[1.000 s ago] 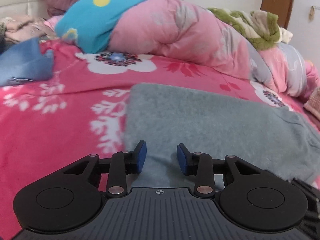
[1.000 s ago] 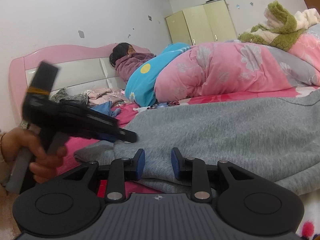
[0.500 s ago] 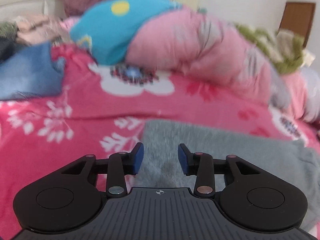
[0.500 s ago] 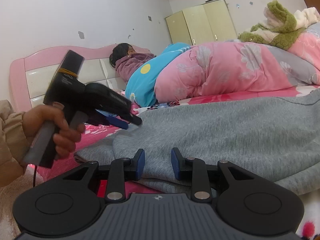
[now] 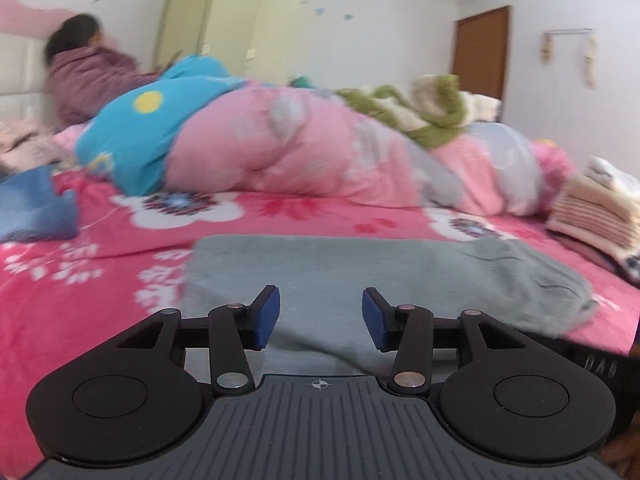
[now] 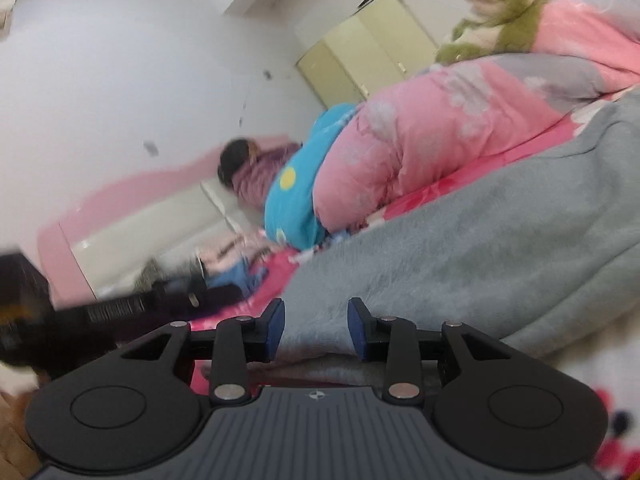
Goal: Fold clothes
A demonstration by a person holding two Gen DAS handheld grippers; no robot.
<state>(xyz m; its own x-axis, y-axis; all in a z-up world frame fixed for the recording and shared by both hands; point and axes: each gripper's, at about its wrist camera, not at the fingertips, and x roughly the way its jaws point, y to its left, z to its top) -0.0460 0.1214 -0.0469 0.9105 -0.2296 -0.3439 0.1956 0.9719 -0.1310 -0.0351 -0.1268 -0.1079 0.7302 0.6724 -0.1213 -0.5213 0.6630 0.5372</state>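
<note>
Both grippers' parted fingers (image 5: 269, 316) frame the grey garment's (image 5: 360, 268) near edge.

Between the left gripper's (image 5: 321, 317) blue pads lies a plain grey garment (image 5: 360, 268); beyond it, a hot-pink bedsheet (image 5: 80, 280) with white flowers — then a pale pink quilt (image 5: 280, 152); a turquoise cover (image 5: 140, 120) with a yellow dot; far left, blue denim (image 5: 32, 204).
</note>
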